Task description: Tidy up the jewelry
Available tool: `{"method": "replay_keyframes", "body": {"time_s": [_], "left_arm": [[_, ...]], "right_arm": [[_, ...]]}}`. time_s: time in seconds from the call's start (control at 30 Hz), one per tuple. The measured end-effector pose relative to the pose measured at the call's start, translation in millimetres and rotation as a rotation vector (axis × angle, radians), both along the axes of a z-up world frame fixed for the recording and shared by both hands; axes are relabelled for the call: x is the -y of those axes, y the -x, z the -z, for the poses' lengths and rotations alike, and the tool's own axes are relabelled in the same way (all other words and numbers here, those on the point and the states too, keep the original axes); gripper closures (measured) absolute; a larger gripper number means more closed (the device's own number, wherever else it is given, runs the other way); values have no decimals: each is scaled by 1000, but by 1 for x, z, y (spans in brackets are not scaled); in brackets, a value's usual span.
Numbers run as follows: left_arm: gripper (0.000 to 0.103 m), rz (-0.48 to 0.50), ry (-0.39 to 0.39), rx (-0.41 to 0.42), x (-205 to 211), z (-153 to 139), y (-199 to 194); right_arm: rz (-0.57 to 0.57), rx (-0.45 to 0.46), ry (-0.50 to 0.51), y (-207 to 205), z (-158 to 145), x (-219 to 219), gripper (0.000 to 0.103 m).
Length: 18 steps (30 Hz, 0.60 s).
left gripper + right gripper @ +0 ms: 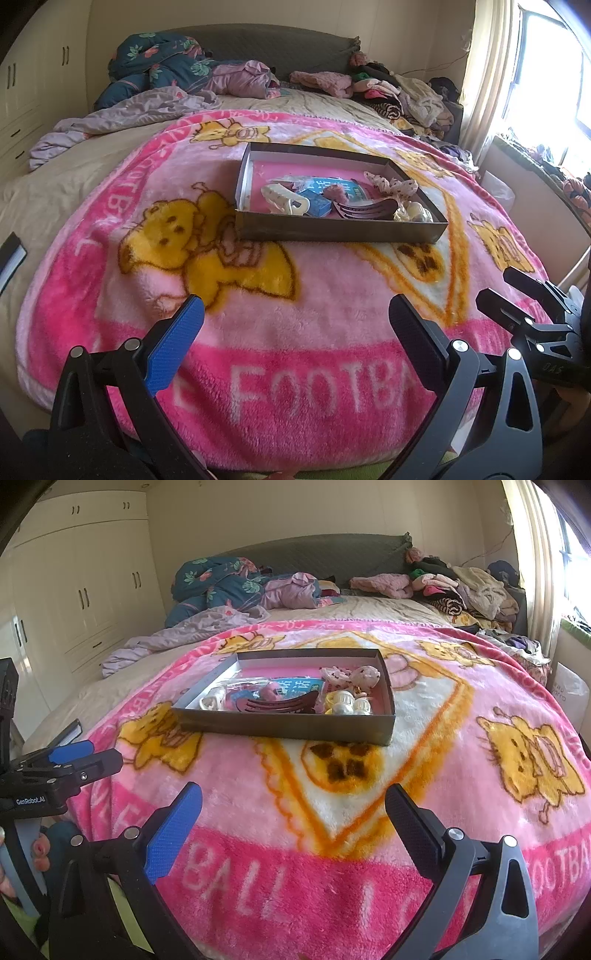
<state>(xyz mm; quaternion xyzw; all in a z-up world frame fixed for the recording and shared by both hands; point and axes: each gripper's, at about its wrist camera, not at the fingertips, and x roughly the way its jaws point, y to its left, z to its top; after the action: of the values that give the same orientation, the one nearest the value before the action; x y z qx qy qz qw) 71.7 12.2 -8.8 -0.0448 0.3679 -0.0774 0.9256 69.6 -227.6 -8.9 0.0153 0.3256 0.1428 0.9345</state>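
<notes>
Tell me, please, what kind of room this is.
Most likely a bedroom: a bed with a grey headboard, a pink blanket spread over it, and cream built-in wardrobes along the wall.

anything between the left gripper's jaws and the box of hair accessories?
Nothing: only bare pink plush blanket lies between the open left gripper and the shallow dark cardboard box, as the left wrist view shows.

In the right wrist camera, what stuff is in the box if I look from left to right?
White hair claw clip → dark maroon hair comb → pearly white clips, all inside the shallow grey cardboard box on the pink fleece blanket.
</notes>
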Motion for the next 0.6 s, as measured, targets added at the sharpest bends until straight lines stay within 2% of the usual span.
{"method": "replay_keyframes", "body": {"time_s": [0.6], "left_arm": [[11,-9,-7,3,-3,-2,1]], "right_arm": [[-1,-3,0,0,0,-1,7]]}}
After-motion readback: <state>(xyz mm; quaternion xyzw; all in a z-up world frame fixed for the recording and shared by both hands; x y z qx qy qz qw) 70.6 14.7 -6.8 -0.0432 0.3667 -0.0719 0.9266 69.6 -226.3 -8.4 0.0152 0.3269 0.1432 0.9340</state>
